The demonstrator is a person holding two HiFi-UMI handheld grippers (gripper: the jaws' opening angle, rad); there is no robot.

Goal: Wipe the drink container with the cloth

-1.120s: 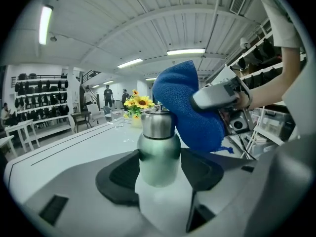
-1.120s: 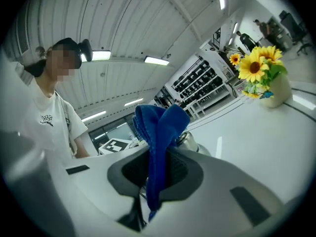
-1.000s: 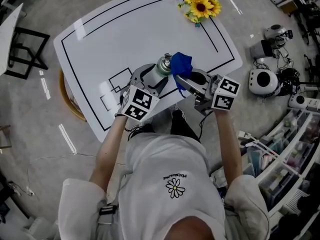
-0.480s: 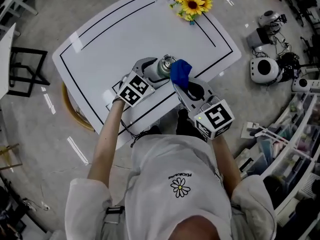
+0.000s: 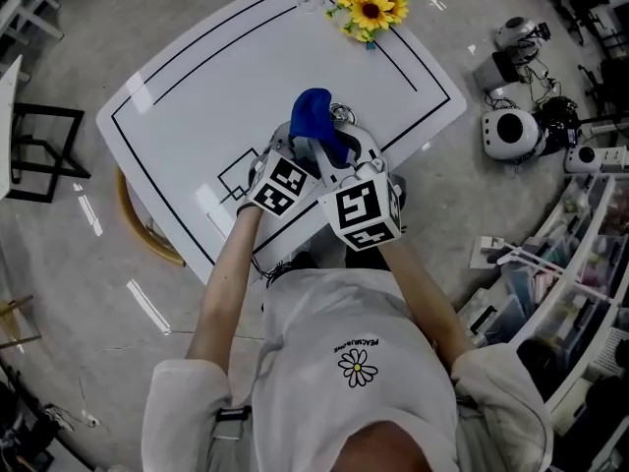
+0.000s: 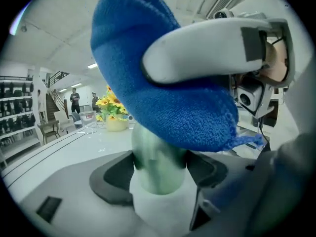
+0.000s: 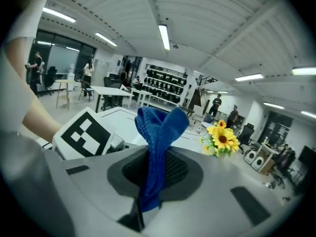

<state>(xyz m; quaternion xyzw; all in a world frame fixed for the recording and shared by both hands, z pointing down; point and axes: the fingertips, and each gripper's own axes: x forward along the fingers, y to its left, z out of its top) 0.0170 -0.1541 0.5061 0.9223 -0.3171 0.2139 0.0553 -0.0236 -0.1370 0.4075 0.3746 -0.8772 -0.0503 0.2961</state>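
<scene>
The fingers (image 6: 109,180) of the left gripper (image 6: 158,174) stand wide, one on each side of the drink container (image 6: 158,164). They have just been closing with the container between them. Their dark pads seem to press on its sides, though the close, blurred view makes that contact hard to confirm.

The fingers (image 7: 178,169) of the right gripper (image 7: 155,174) are clamped together on the blue cloth (image 7: 158,132). It is pinched low down, and its free end rises above them in a folded bunch.

In the left gripper view the cloth is draped over the top of the container and fills the upper middle of the frame. One pale finger of the right gripper lies across it from the right. The container's mouth is covered, so nothing of its inside shows.

The container stands upright in that view. Its long axis runs from the lower centre of the frame up into the cloth, with a green body above a white lower part.

In the head view both grippers meet at the middle of the frame, over the near edge of the white counter (image 5: 226,77). The cloth sits just above them, and a bit of metal shows at its right.

At the far edge of the counter, top centre, sunflowers (image 5: 369,3) stand in a small yellowish pot (image 6: 117,125). A clear glass (image 6: 89,122) stands just beside it.
</scene>
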